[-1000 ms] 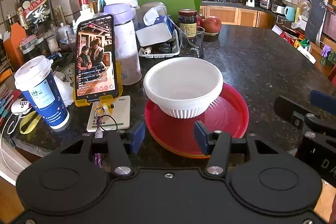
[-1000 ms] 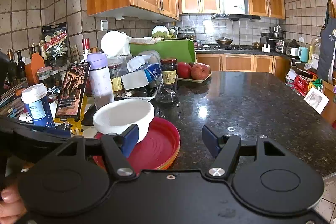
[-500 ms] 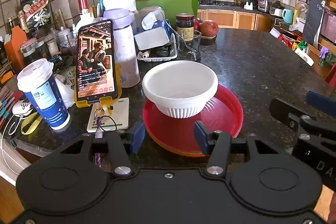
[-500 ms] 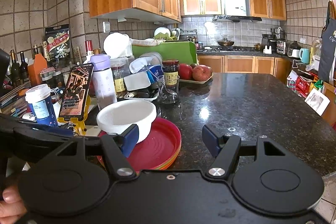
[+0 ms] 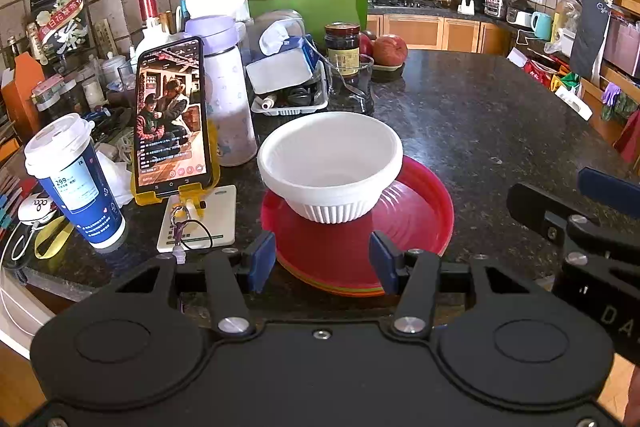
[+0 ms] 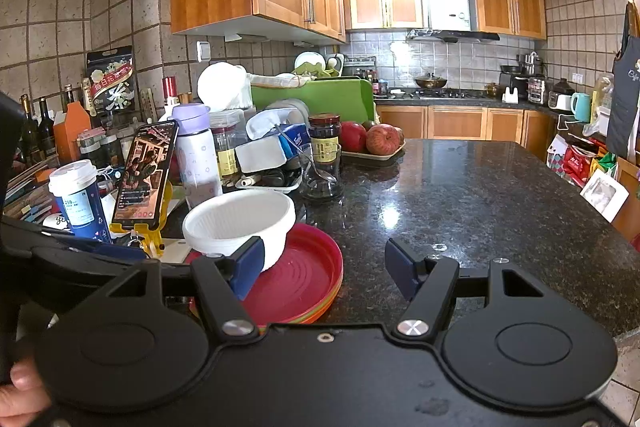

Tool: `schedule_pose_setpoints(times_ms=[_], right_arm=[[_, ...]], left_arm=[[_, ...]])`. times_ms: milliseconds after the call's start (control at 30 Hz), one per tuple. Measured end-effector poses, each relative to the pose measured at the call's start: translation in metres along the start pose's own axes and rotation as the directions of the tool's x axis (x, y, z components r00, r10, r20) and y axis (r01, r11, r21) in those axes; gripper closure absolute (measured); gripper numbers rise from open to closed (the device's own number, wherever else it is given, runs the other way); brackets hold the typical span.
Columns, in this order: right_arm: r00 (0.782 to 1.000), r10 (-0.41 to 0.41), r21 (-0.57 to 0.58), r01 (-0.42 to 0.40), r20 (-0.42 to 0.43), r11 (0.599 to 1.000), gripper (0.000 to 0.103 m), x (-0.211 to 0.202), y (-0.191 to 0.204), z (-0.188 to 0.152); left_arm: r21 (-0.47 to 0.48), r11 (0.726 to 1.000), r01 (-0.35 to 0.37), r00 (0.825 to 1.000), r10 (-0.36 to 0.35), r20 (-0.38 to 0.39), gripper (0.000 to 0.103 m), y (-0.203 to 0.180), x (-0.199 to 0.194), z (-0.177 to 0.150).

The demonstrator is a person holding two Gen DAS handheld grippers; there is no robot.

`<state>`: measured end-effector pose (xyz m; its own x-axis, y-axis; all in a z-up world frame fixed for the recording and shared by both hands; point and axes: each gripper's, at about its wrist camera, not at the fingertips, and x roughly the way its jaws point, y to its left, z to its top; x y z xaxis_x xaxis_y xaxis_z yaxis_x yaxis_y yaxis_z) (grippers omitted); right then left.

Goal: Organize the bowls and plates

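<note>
**My two grippers parted and empty before the white bowl (image 5: 330, 163) on the red plate stack (image 5: 416, 223).**

My left gripper (image 5: 322, 261) stands released, its pads just short of the stack's near rim; my right gripper (image 6: 324, 269) is likewise unclenched, right of the bowl. The bowl sits upright, mouth up, toward the stack's left side. Right of the bowl the dark counter (image 6: 480, 211) lies bare; left of it stand a propped phone (image 5: 172, 115) and paper cup (image 5: 74, 179). Lower plates show only as coloured edges.

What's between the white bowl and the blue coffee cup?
In the left wrist view, a phone on a yellow stand sits between the white bowl and the blue coffee cup.
</note>
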<state>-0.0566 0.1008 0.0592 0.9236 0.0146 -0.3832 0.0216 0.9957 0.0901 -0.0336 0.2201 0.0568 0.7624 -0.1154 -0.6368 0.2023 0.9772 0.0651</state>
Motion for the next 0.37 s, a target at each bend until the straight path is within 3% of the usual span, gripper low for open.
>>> schedule_pose_setpoints(times_ms=[367], right_arm=[[1.000, -0.006, 0.017, 0.006, -0.006, 1.000, 0.034, 0.0053, -0.0063, 0.0006]], left_arm=[[0.013, 1.000, 0.010, 1.000, -0.010, -0.005, 0.045, -0.0073, 0.0053, 0.0042]])
